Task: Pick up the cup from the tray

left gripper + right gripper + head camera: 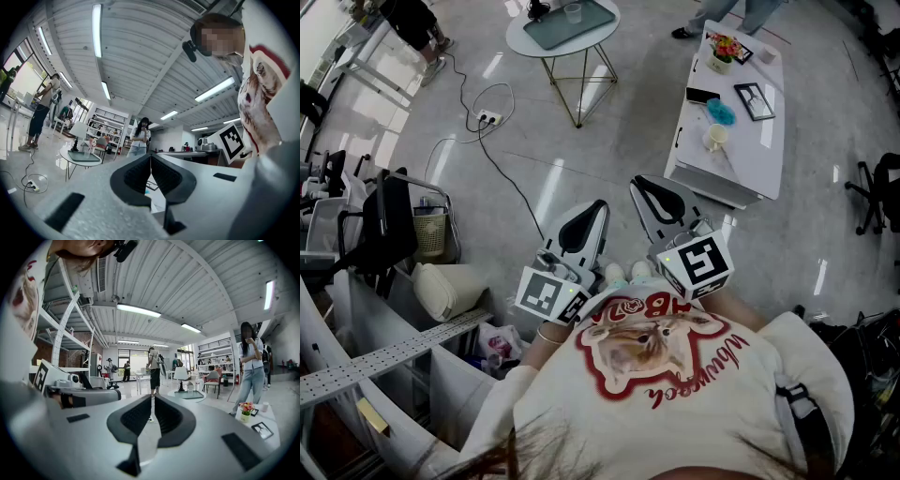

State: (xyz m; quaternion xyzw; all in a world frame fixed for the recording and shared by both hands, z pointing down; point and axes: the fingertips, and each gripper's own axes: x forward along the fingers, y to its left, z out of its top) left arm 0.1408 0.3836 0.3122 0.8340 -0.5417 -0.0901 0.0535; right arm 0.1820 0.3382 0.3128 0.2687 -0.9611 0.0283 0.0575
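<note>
We note left gripper (592, 214) and right gripper (645, 190), jaws together, empty; open floor (600, 155) separates them from tray (586, 23) and cup (572, 11).

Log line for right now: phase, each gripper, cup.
phase: approach not begun | left gripper: shut, empty | right gripper: shut, empty | cup: upright on tray, round table, untouched

Big open office-type room with a shiny grey floor (581, 178), a small round table (581, 52) on thin gold legs, a long white table (741, 150) to the right, a power strip (488, 118) trailing cables, and strip lights (97, 28) across a ribbed white ceiling (140, 47).
</note>
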